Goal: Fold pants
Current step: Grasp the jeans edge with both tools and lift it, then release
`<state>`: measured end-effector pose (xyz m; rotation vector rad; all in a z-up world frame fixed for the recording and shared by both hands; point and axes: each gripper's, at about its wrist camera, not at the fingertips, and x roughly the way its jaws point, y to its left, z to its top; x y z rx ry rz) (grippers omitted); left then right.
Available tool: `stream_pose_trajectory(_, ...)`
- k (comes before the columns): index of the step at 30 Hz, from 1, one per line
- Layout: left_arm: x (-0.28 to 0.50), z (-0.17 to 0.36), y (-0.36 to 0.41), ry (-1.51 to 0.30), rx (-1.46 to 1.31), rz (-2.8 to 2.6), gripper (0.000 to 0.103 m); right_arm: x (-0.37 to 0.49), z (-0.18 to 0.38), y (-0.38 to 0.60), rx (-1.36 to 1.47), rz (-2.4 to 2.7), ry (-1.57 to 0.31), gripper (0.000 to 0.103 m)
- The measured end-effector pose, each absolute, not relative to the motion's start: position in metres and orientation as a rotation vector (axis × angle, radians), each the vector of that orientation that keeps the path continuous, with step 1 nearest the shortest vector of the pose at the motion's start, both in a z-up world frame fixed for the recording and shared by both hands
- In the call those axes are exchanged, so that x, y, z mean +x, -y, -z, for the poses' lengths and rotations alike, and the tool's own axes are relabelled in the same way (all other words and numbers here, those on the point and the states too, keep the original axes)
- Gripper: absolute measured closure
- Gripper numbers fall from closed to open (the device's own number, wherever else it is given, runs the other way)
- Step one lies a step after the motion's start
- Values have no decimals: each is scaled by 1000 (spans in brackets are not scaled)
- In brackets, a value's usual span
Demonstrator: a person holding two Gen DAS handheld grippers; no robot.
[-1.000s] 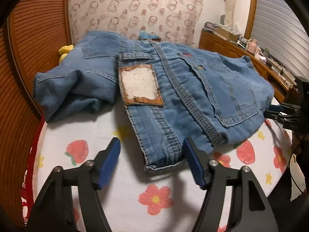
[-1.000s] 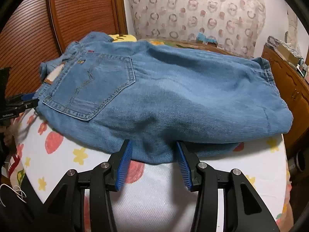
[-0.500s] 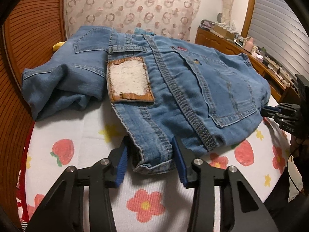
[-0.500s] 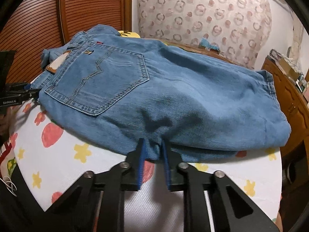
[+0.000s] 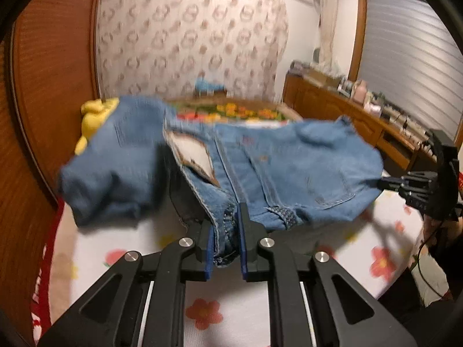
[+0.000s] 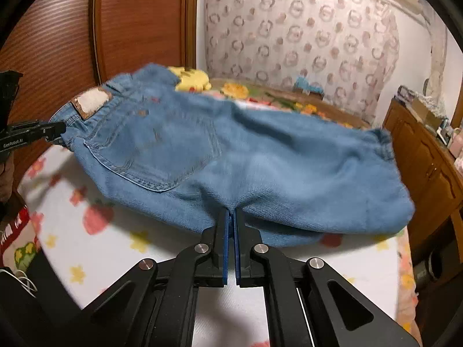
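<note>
The folded jeans [image 5: 289, 173] are held raised above the flower-print blanket [image 5: 225, 312]. The waistband is pinched in the closed left gripper [image 5: 225, 228], and the near edge in the closed right gripper [image 6: 231, 225].

Patterned curtain [image 5: 188, 43], wooden panelling [image 6: 139, 23], dresser [image 5: 347, 115], seemingly shuttered window [image 5: 405, 57]
</note>
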<state>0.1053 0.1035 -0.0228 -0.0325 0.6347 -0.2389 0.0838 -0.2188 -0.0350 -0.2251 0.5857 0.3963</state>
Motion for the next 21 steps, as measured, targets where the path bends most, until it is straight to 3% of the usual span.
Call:
stream_pose_trajectory(10,49,-46,-126,-486,-40,229,89,28,-1,221,-197,-472,-499,101)
stream_pose_trajectory(18,43,-15,-137,-624,-69,236,87,23,28,245,-123,-540,-580,100)
stream_pose_trajectory(21,39,-11,-134,-649,-68,234,79,23,32,253,-106,-551,-601,100)
